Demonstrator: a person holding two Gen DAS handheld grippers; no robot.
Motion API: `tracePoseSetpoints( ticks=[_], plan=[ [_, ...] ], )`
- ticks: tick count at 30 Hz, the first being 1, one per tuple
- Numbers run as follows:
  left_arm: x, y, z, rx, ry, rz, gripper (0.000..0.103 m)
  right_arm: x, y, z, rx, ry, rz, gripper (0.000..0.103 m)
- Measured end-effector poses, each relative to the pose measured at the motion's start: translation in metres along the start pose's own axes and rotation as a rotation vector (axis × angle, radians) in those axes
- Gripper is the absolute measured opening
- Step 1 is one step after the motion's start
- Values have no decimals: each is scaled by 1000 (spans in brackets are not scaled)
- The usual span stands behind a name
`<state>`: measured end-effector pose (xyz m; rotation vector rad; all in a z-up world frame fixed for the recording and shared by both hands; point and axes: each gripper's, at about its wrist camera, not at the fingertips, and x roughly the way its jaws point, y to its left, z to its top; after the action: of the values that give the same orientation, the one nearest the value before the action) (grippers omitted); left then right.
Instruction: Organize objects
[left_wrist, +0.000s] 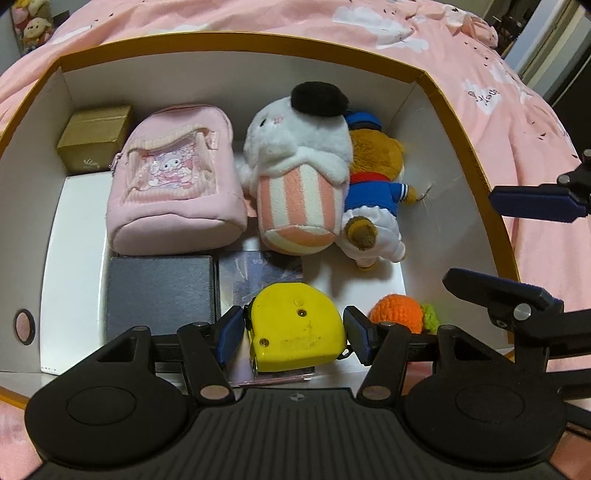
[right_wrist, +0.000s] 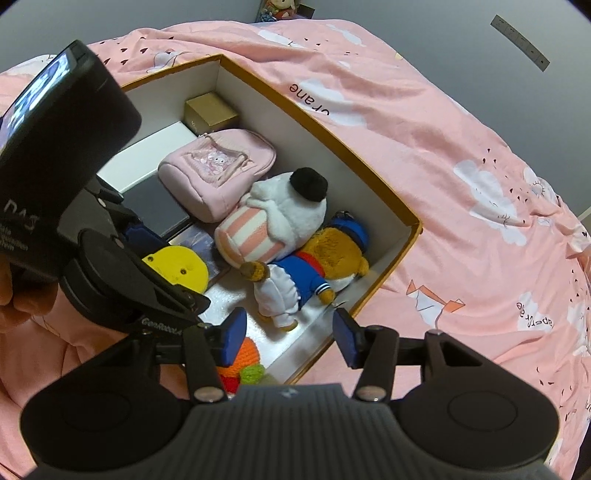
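Holding a yellow tape measure (left_wrist: 295, 326), left claw (left_wrist: 293, 332) hangs over box (left_wrist: 476, 155) containing pink pouch (left_wrist: 173, 184), plushies, crocheted carrot (left_wrist: 400, 314); right claw (right_wrist: 290, 338) wide, empty.

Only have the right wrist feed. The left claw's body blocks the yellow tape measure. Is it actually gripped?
Observer: Yes. In the left wrist view, the left claw has a pad pressed on each side of the yellow tape measure.
Operator: Orange crochet toy touching it?
Observer: No. The orange crochet toy lies to the right, with one claw pad between them.
Operator: Anything on the wall behind the left claw?
Observer: A round cutout low in that wall of the cardboard box.
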<state>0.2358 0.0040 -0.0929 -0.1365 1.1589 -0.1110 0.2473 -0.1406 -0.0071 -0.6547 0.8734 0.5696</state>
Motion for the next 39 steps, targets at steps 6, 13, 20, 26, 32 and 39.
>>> tracePoseSetpoints(
  ticks=[6, 13, 20, 26, 32, 39],
  plan=[
    [-6, 3, -1, -8, -19, -27, 74, 0, -2, -1, 2, 5, -4, 54],
    [-36, 9, -3, -46, -133, -21, 74, -12, -3, -5, 40, -12, -6, 54],
    [-82, -3, -6, -17, -298, 55, 74, -42, -4, -5, 93, -88, -22, 54],
    [-117, -15, -12, 55, -418, 142, 74, -69, -7, -7, 210, -167, -25, 54],
    [-157, -20, -35, 134, -565, 207, 79, -102, -2, -16, 354, -293, -53, 61],
    [-184, -9, -71, 108, -649, 171, 88, -127, 15, -30, 464, -443, -64, 75]
  ],
)
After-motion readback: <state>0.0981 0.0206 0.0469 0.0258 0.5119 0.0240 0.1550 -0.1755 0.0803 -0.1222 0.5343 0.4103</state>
